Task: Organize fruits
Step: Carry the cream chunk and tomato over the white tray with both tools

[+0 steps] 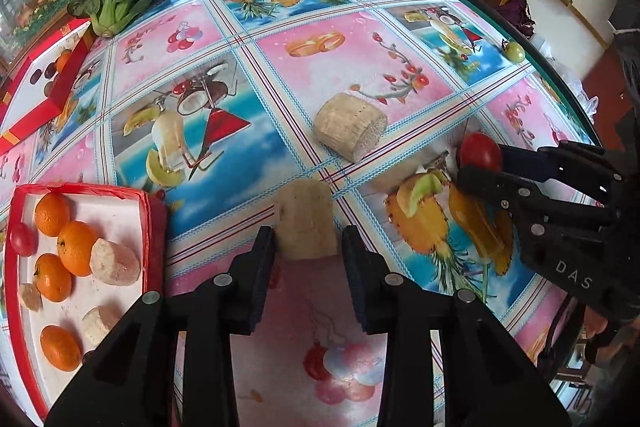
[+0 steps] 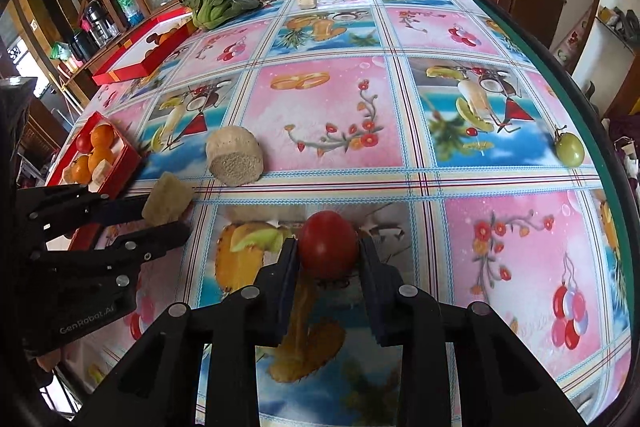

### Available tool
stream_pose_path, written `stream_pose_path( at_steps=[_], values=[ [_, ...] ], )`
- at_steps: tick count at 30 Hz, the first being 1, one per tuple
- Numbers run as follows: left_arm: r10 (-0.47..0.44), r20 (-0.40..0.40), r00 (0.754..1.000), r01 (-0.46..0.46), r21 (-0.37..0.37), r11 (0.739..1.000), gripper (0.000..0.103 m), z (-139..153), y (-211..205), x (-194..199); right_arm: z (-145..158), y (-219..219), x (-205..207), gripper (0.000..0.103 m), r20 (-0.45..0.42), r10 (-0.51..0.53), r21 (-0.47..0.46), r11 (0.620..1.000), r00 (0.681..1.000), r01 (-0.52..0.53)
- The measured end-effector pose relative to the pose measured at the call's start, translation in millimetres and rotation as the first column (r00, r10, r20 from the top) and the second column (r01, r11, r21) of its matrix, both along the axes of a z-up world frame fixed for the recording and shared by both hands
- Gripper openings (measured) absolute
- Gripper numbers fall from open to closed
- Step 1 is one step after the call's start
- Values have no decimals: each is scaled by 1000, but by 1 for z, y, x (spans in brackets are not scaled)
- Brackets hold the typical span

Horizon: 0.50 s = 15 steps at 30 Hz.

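Left gripper [image 1: 308,247] fingers part open, bracketing a pale cut chunk [image 1: 307,225] without clear contact, chunk resting on the counter [image 1: 344,75]. Right gripper [image 2: 329,253] fingers closed against a red tomato [image 2: 329,243]. Red tray [image 1: 154,227] of oranges just left of left fingers.
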<state>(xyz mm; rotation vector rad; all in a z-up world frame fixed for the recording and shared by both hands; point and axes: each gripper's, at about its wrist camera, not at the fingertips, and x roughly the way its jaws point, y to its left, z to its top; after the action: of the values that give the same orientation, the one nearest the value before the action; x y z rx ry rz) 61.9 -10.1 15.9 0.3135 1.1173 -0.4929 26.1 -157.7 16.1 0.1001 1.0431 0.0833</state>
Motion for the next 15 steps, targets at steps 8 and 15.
stream_pose_path(
  at_steps=[8,15],
  values=[
    [32,-11,999,-33,-49,998,25,1,8,0,0,0,-3,31,0,-7,-4,1000,1000,7],
    [33,-45,998,-38,-93,995,25,3,20,-12,4,2,-10,31,3,-7,1,1000,1000,7]
  ],
)
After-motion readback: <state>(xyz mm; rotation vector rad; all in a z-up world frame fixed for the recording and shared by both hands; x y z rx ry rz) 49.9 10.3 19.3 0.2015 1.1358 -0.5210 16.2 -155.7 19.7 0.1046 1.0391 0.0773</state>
